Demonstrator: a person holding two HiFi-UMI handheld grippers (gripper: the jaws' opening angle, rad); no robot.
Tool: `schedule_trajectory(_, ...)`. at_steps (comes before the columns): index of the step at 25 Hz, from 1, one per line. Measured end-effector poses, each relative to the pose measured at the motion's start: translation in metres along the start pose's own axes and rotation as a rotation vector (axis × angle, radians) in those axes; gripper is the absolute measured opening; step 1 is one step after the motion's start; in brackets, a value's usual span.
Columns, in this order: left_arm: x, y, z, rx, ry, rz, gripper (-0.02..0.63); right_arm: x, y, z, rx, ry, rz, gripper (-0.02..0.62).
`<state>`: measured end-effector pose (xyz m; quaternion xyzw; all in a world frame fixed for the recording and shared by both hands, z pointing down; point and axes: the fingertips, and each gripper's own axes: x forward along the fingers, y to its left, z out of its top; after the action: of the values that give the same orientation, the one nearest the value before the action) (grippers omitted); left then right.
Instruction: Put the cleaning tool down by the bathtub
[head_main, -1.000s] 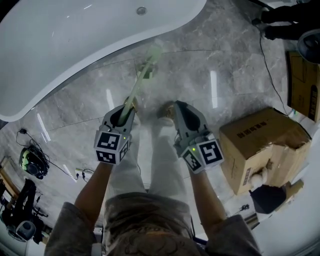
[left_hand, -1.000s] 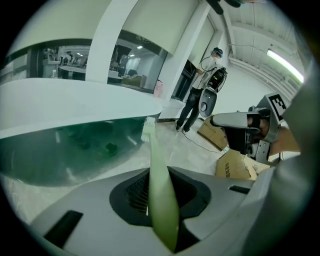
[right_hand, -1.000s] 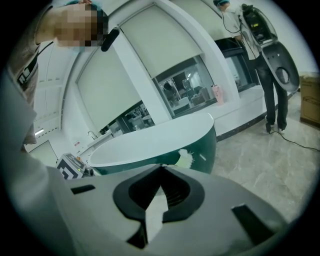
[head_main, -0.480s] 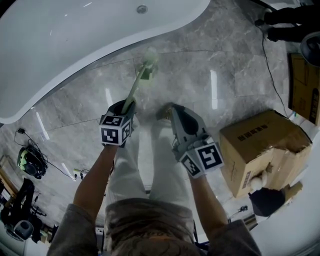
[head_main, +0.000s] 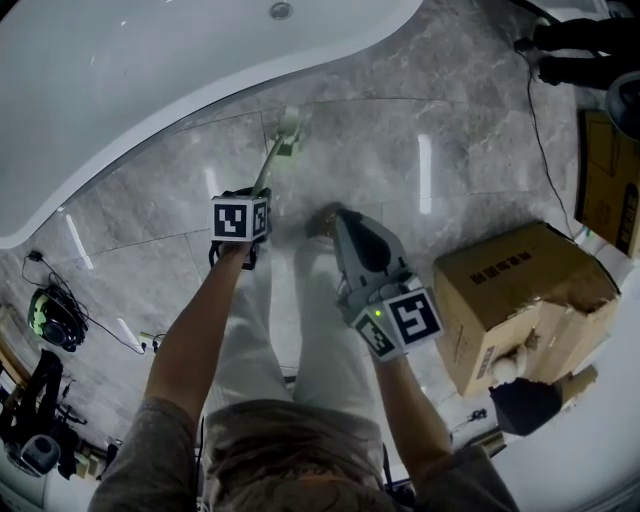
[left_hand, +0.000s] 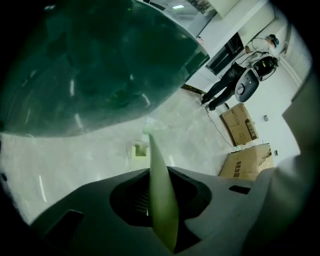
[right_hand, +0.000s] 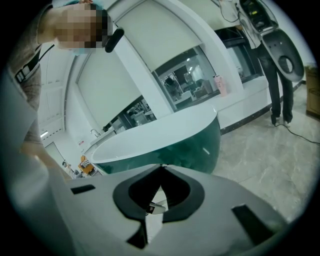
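The cleaning tool (head_main: 272, 158) is a long pale-green brush. My left gripper (head_main: 256, 196) is shut on its handle (left_hand: 159, 200), and its marker cube faces up. The brush head (head_main: 287, 127) hangs low over the grey marble floor, close beside the white bathtub (head_main: 130, 90). I cannot tell whether the head touches the floor. In the left gripper view the tub's dark green outer wall (left_hand: 95, 65) rises just beyond the brush tip (left_hand: 148, 124). My right gripper (head_main: 330, 222) is held a little to the right, shut and empty, with its jaws meeting tip to tip (right_hand: 162, 167).
A torn cardboard box (head_main: 520, 290) stands on the floor at the right, with another box (head_main: 612, 170) at the frame edge. Someone's dark-clad feet (head_main: 580, 50) and a cable (head_main: 538, 130) are at the top right. Dark gear (head_main: 55, 320) lies at the left.
My left gripper has moved forward toward the tub and tipped steeply down, bringing the brush head lower and nearer the tub wall. The right gripper has hardly moved.
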<state>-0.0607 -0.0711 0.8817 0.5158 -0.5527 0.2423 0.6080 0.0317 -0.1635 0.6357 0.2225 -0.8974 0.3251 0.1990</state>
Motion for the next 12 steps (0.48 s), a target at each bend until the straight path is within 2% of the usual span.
schedule_trajectory(7,0.019,0.007,-0.003,-0.027,0.111,0.074,0.078,-0.001,-0.009,0.001,0.012,0.020,0.007,0.000)
schedule_trajectory(12,0.038,0.009,-0.004,-0.048,0.189,0.097,0.078,0.004,-0.020,-0.002,0.021,0.037,0.016,0.000)
